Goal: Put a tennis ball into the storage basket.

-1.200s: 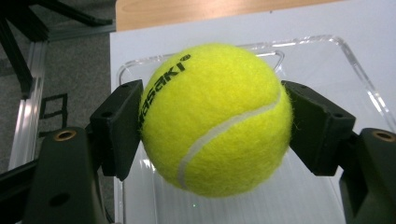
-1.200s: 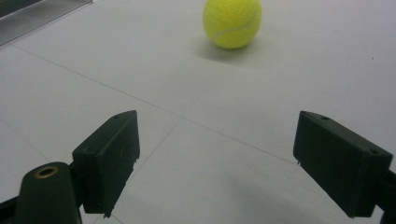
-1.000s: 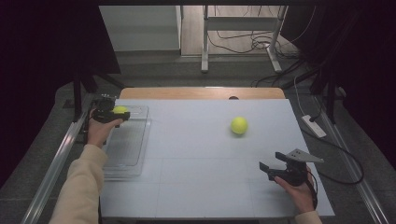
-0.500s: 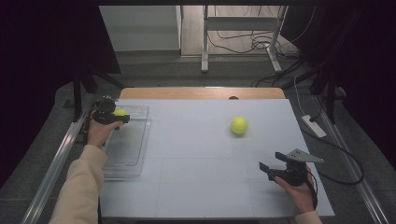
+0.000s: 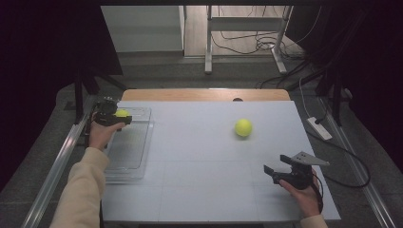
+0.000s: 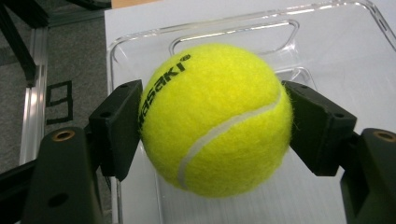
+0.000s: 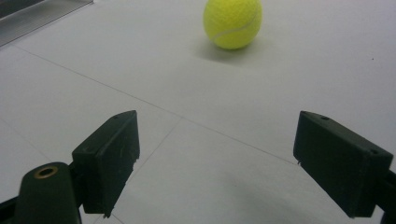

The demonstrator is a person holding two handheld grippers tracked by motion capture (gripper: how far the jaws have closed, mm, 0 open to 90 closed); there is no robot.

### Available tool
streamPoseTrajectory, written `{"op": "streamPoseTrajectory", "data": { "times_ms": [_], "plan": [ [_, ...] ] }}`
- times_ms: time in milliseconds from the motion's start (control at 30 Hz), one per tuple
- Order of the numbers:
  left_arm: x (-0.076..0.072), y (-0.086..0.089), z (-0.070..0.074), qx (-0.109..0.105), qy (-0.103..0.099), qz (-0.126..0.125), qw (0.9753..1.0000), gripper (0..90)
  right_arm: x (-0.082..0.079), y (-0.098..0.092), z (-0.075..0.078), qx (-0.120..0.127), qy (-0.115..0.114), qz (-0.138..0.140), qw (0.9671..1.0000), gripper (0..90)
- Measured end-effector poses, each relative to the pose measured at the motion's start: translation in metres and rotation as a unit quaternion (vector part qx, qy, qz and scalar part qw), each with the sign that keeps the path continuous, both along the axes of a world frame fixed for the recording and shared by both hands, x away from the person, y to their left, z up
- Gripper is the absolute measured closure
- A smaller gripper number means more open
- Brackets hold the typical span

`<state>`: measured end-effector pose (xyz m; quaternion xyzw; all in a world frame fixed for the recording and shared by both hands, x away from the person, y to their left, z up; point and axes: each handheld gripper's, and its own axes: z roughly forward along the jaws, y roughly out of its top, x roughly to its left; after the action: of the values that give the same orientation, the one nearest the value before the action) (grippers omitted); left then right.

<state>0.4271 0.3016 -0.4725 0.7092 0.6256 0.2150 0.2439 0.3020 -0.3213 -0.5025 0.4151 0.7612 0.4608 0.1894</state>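
Observation:
My left gripper [image 5: 118, 115] [image 6: 215, 126] is shut on a yellow tennis ball [image 5: 122, 113] [image 6: 215, 119], held over the far end of a clear plastic tray [image 5: 129, 147] [image 6: 243, 25] at the table's left. A second yellow tennis ball [image 5: 243, 127] [image 7: 232, 22] lies loose on the white table [image 5: 199, 156], right of centre. My right gripper [image 5: 274, 173] [image 7: 231, 161] stands open near the front right of the table, its jaws wide apart with nothing between them, pointing toward that ball some way ahead.
A metal rail [image 5: 57, 166] runs along the table's left side. A power strip [image 5: 319, 128] and cables lie off the right edge. A wooden strip [image 5: 204, 95] borders the table's far edge, with a metal stand [image 5: 242, 28] on the floor behind.
My left gripper has drifted slightly toward the far left over the tray's end with the ball. The right gripper and loose ball have stayed put.

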Motion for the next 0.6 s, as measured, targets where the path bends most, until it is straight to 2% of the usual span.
{"op": "streamPoseTrajectory", "data": {
  "times_ms": [33,67,100,167,200,500,600],
  "plan": [
    [-0.002,0.000,0.003,-0.010,-0.015,0.008,0.9998,25.6,0.000,0.000,0.000,0.000,0.000,0.000,1.0000,14.8],
    [-0.003,0.000,0.006,-0.025,-0.027,0.010,0.9993,21.3,0.000,0.000,0.000,0.001,-0.001,0.000,1.0000,14.7],
    [-0.004,0.000,0.009,-0.034,-0.031,0.009,0.9989,17.5,0.000,0.000,0.000,0.000,0.000,-0.001,1.0000,14.7],
    [-0.006,-0.002,0.012,-0.037,-0.037,0.009,0.9986,14.1,0.000,0.000,0.000,0.001,0.000,-0.001,1.0000,14.7],
    [-0.008,-0.005,0.017,-0.033,-0.048,0.007,0.9983,13.9,0.000,0.000,0.000,0.000,-0.001,-0.001,1.0000,14.7],
    [-0.015,-0.006,0.023,-0.048,-0.068,0.001,0.9965,13.4,0.000,0.000,0.000,0.001,-0.001,0.000,1.0000,14.7],
    [-0.019,-0.005,0.022,-0.059,-0.071,-0.009,0.9956,13.5,0.000,0.000,0.000,0.001,0.000,-0.001,1.0000,14.7]
  ]
}}
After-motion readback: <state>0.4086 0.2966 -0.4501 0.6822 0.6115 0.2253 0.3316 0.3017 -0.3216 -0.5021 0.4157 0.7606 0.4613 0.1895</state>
